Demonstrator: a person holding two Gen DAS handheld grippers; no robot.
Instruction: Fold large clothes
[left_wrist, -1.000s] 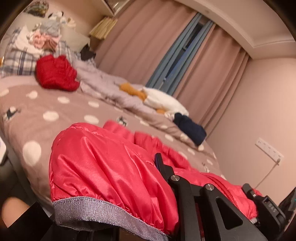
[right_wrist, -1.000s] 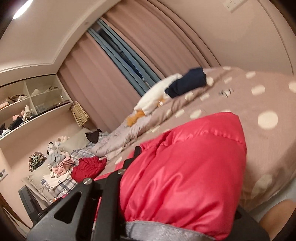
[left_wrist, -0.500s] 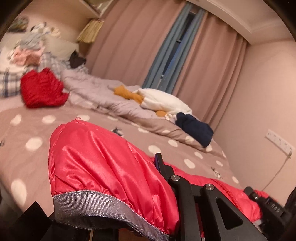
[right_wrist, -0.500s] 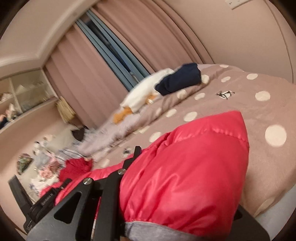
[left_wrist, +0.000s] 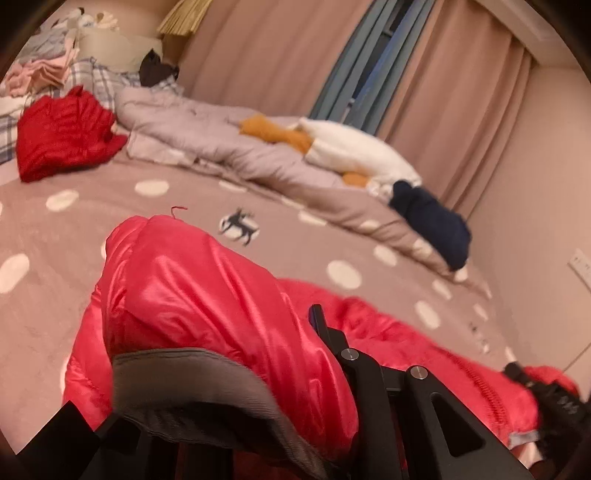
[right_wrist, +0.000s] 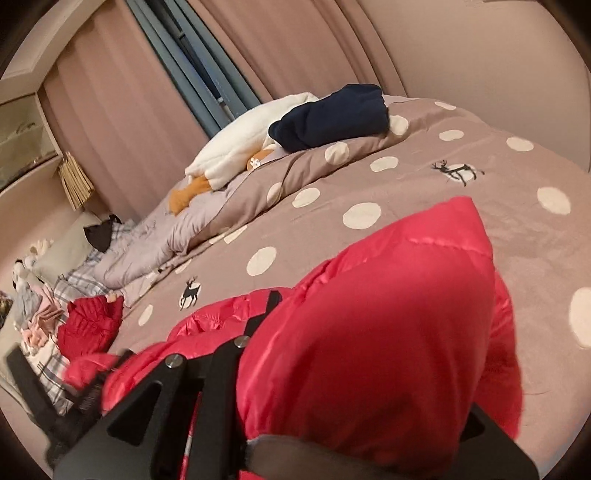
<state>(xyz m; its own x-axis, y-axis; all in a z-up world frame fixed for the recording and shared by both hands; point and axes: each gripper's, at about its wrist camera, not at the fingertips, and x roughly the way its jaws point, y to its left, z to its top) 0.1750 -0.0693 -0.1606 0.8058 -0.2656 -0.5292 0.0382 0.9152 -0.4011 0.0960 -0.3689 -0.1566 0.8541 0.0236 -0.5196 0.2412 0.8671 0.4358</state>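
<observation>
**Now the Red Jacket Is Going Over**

Right up close, the left gripper (left_wrist: 236, 417) is clamped on the grey hem of the red puffy jacket (left_wrist: 207, 302). The right gripper (right_wrist: 354, 424) has a red fold of the same jacket bunched between its jaws, and those jaws have just been opening a little. Both held parts puff up at about 6 o'clock in each view.

Past them, the rest of the jacket lies flat on the spotty bed cover (left_wrist: 155, 229), running off toward 4 o'clock in the left view. I think the fold is only part done. The hem edge is not down yet, and it needs laying flat and smoothing.

Farther off, at 10 o'clock, sits a darker red garment (left_wrist: 62, 140). A navy garment (left_wrist: 432, 221) rests at 3 o'clock, by the curtains (left_wrist: 280, 55).
</observation>
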